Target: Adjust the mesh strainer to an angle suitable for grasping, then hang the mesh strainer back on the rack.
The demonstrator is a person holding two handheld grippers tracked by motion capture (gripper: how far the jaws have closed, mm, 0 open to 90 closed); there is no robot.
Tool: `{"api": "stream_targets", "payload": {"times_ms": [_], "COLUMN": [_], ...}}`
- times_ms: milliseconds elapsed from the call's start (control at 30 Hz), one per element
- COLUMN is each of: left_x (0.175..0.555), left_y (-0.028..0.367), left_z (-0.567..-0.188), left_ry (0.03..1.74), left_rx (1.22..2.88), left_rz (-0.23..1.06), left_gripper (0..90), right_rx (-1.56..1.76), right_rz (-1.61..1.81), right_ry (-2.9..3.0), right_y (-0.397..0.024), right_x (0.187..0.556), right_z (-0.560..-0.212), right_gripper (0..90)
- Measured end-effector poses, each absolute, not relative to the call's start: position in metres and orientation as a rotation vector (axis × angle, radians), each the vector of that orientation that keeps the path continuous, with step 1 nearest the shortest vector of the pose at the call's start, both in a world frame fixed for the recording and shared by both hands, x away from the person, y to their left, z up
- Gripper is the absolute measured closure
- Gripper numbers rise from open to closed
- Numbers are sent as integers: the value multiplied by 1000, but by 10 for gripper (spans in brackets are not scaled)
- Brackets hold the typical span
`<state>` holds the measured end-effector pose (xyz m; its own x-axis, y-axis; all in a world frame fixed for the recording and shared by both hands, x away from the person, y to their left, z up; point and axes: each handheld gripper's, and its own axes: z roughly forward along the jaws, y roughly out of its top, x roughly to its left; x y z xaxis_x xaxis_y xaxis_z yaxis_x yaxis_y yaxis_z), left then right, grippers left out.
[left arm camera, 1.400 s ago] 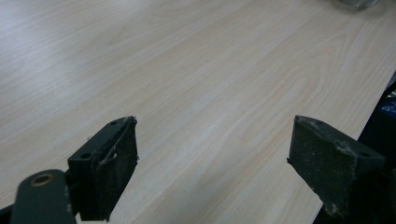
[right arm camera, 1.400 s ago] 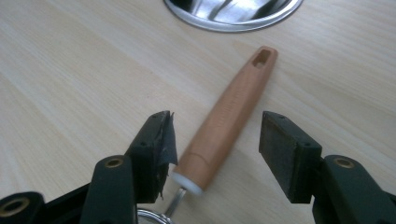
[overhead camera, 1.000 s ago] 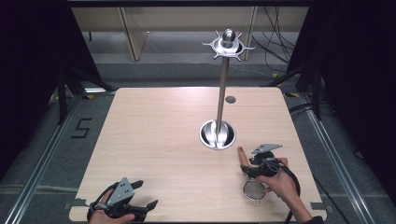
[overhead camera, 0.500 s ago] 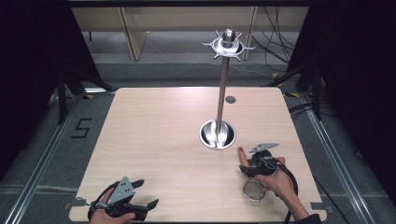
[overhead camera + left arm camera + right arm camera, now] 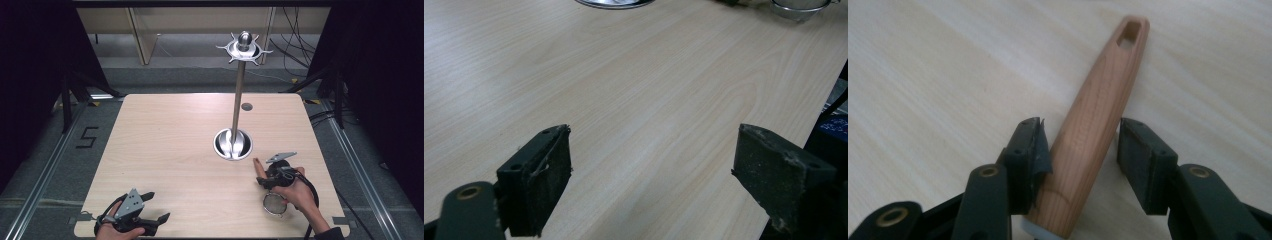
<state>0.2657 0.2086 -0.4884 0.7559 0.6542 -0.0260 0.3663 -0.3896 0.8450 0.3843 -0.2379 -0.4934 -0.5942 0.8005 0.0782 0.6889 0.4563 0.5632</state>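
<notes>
Wooden strainer handle, close to the stand base, loosely between parted jaws of the right gripper, left gripper open and empty: likely to swivel or slip out if squeezed off-centre.

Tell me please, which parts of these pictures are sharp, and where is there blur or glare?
High view: the table is evenly lit, the surroundings dark, and glare sits on the metal stand. Left gripper view: wood grain sharp, the near fingers soft. Right gripper view: the wooden handle is fairly sharp, the far tabletop blurred and washed pale.
</notes>
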Motion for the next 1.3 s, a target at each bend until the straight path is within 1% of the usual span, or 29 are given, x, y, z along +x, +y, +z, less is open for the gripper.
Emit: {"api": "stream_targets", "payload": {"times_ms": [100,133,167,200,233,267,300,333,400,467,500,733,767,867,967,1200,1233,1300], "left_x": [264,263,263,266,264,264,265,263,262,263,263,263,264,264,262,264,263,262], "left_y": [208,208,208,210,208,208,210,207,207,207,207,207,208,208,206,209,208,207], "left_z": [-489,-489,-488,-487,-488,-488,-487,-488,-488,-488,-488,-487,-487,-486,-487,-485,-485,-486], "left_ry": [773,800,787,743,769,762,744,773,792,785,785,774,745,735,756,715,746,750], "left_rx": [2012,2002,2005,2029,1993,1995,2025,1996,1995,2000,2000,2003,2019,2028,1997,2030,2020,2008], "left_rz": [380,375,375,410,380,388,397,375,365,375,375,374,393,397,382,416,398,395], "left_gripper": [151,151,151,151,151,150,150,151,151,151,151,151,151,151,152,152,152,152], "right_rx": [1275,1274,1274,1266,1257,1226,1226,1227,1202,1229,1156,1145,1171,1175,1182,1174,1161,1145], "right_rz": [826,781,781,781,769,741,741,727,707,715,724,737,791,828,928,1092,1105,1146], "right_ry": [2515,2542,2542,2550,2558,2566,2566,2581,2584,2595,2594,2589,2575,2537,2499,2449,2453,2475], "right_y": [-236,-236,-236,-236,-235,-235,-235,-234,-234,-233,-235,-235,-238,-241,-243,-244,-244,-247], "right_x": [383,381,381,380,379,378,378,377,377,375,376,374,372,371,367,364,364,365], "right_z": [-495,-492,-492,-492,-491,-491,-491,-490,-490,-489,-490,-489,-484,-481,-474,-469,-469,-464], "right_gripper": [545,573,573,593,621,657,657,668,694,696,697,698,701,703,713,713,713,713]}}
